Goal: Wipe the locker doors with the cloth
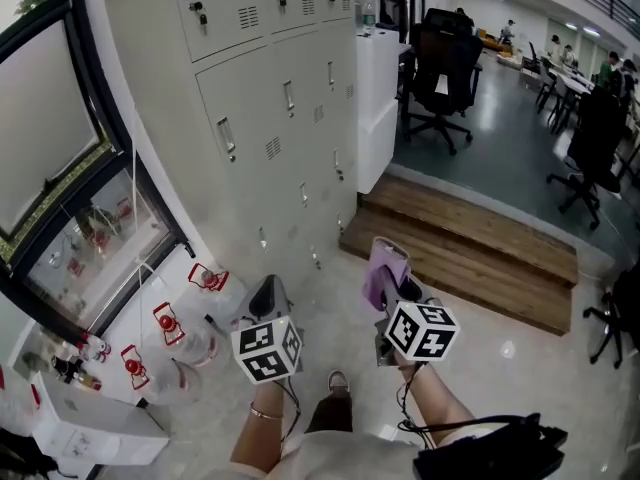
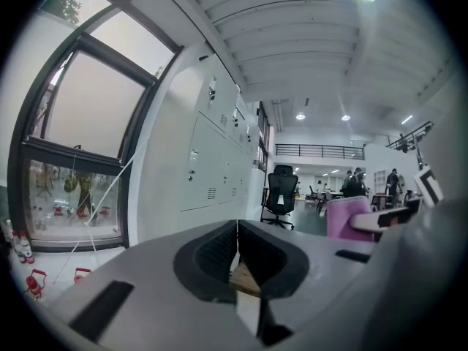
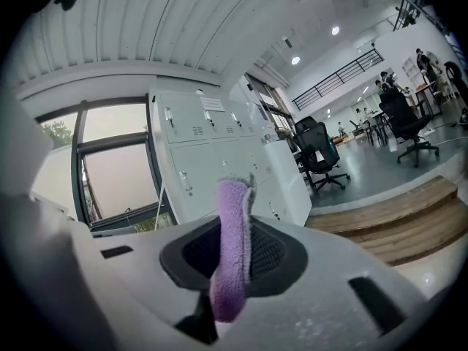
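Observation:
A bank of pale grey lockers (image 1: 270, 98) with small handles and vents fills the upper middle of the head view; it also shows in the left gripper view as lockers (image 2: 216, 167) and in the right gripper view as lockers (image 3: 212, 152). My right gripper (image 1: 388, 268) is shut on a purple cloth (image 1: 382, 273), which stands up between its pads as the cloth (image 3: 232, 247). My left gripper (image 1: 268, 293) is shut with nothing in it, its pads (image 2: 219, 254) meeting. Both grippers hang in front of the lockers, apart from the doors.
A wooden step (image 1: 470, 248) lies right of the lockers. Office chairs (image 1: 440, 68) stand beyond it. Clear water jugs with red caps (image 1: 170, 333) sit on the floor at the left, beneath a dark-framed window (image 1: 70, 198). A black bag (image 1: 490, 453) is at the lower right.

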`<state>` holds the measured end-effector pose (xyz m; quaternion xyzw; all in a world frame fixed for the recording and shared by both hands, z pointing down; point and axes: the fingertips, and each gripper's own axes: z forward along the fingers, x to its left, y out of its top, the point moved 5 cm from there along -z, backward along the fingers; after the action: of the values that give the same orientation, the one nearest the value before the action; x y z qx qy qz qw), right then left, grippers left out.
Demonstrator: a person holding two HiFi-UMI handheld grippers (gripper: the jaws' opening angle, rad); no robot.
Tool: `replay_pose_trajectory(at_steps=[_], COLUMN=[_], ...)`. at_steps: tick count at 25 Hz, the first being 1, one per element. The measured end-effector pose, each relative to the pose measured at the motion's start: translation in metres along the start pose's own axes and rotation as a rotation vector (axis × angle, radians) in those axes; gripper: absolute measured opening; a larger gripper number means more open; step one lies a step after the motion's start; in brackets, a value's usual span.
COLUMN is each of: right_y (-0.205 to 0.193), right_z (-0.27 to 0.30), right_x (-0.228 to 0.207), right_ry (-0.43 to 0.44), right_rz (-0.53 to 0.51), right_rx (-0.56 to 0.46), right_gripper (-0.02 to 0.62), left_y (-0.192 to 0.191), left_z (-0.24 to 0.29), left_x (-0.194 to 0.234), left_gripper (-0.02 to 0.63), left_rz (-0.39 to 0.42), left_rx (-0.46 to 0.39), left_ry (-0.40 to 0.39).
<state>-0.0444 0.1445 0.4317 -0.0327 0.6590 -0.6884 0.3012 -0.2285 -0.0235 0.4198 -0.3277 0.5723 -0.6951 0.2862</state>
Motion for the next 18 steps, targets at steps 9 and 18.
replay_pose_trajectory(at_steps=[9, 18], right_y=[0.003, 0.046], right_z=[0.066, 0.187], right_x=[-0.029, -0.057], right_ry=[-0.013, 0.005], right_rz=[-0.008, -0.027], right_rx=[0.019, 0.010], right_gripper=[0.058, 0.058], left_y=[-0.004, 0.022], left_z=[0.078, 0.203], left_x=[0.007, 0.023], left_gripper=[0.009, 0.009], left_rz=[-0.034, -0.074], left_rx=[-0.016, -0.034], left_ry=[-0.007, 0.008])
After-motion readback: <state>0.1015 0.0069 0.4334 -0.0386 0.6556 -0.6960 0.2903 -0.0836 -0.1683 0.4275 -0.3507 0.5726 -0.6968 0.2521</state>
